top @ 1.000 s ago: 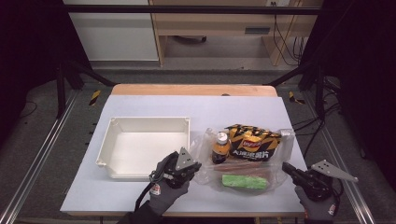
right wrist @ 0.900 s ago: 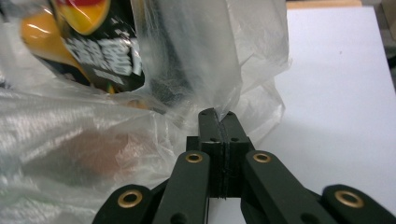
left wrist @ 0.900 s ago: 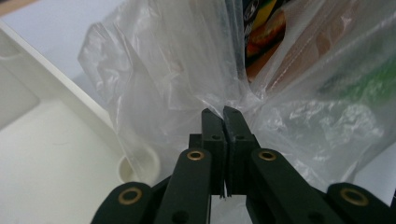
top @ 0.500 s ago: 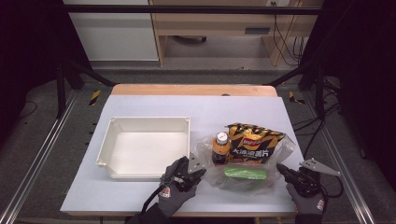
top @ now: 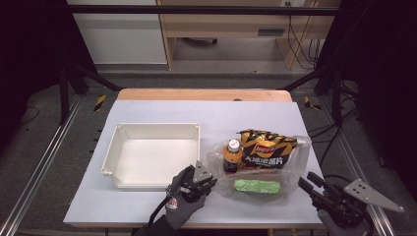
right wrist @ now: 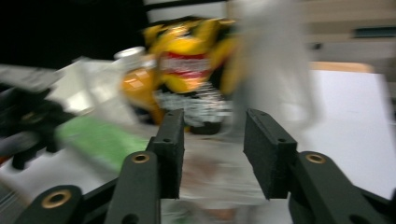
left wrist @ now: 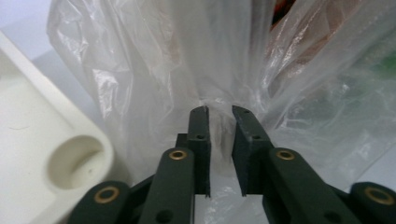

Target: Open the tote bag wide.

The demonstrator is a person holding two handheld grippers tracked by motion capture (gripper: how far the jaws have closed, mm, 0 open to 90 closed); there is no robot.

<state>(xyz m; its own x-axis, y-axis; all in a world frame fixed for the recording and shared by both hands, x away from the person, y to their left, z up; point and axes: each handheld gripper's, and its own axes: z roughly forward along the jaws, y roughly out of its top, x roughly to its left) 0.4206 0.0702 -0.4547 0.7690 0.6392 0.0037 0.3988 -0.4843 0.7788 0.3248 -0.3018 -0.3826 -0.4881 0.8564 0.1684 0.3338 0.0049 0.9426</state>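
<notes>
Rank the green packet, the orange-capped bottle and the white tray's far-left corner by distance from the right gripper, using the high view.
From the right gripper, at the table's near right edge:
1. Green packet, inside the plastic bag, just to the gripper's left.
2. Orange-capped bottle, upright at the bag's left side.
3. White tray, its far-left corner across the table.

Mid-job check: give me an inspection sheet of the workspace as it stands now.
Surface: pale table, bare at front left.
Job's things: clear bag holding chips, bottle, green pack; white tray beside it, nothing in it.
Clutter: nothing seen.
Grippers: left gripper just opening, bag film between its jaws; right gripper just opening, nothing between its jaws.
Cables: wires behind the table.
Surroundings: cabinet, black frame.
</notes>
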